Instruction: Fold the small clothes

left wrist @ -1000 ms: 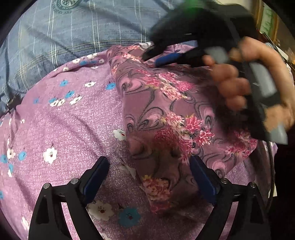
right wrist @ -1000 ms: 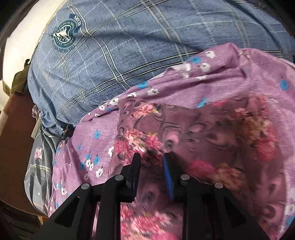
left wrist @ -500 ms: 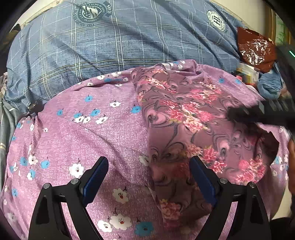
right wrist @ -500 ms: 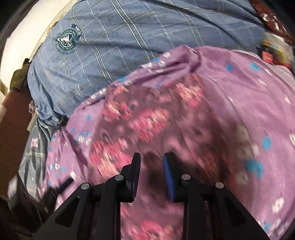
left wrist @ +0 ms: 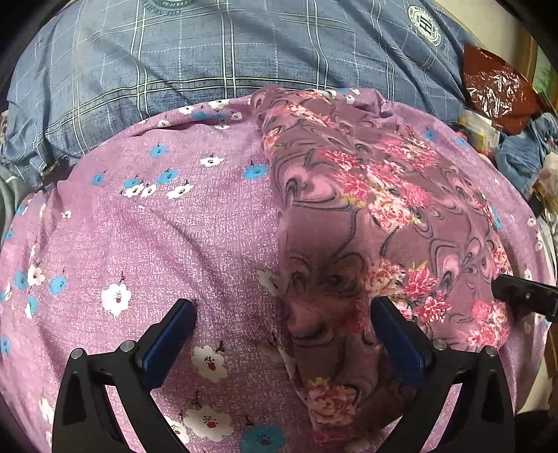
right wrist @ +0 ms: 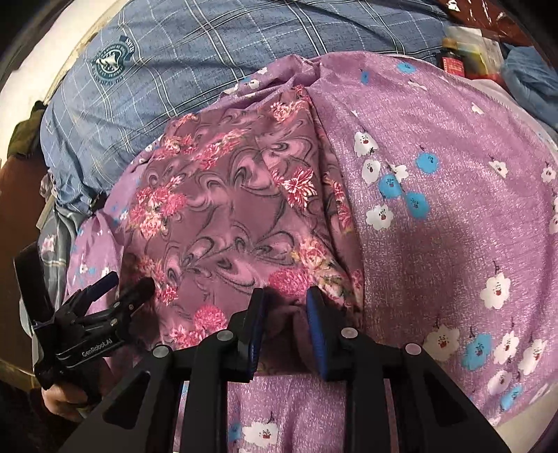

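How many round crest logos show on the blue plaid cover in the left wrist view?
2: one crest at upper right, another crest cut off at the top edge. The floral garments may hide others.

— How do your two wrist views look right now?
— You've got warm, fairly dim indoor light and strong fisheye bending, with black corners.
— Any blur?
— Both are sharp at the centre and soften towards the rim. Your grippers cast dark shadows on the purple floral cloth [left wrist: 146, 244] just ahead of them.
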`<control>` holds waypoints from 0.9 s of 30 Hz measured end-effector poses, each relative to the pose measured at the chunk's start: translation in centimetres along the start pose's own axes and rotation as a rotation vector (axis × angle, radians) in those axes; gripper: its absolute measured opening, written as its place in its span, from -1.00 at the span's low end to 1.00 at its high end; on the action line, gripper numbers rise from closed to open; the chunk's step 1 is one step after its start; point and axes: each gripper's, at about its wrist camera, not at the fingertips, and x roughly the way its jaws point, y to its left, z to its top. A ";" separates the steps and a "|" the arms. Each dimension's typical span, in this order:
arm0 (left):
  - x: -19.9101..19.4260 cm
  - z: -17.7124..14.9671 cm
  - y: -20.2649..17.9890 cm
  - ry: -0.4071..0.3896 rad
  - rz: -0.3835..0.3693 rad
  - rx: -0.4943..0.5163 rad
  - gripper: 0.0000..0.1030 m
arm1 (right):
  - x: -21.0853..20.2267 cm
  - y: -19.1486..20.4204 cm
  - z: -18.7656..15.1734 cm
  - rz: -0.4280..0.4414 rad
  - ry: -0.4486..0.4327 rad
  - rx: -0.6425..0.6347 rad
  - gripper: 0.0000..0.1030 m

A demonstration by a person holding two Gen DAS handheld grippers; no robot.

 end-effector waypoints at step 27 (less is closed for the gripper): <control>1.4 6.1 0.9 -0.149 0.156 -0.057 0.93 | 3.2 0.6 8.6 0.149 -0.140 0.154 -0.24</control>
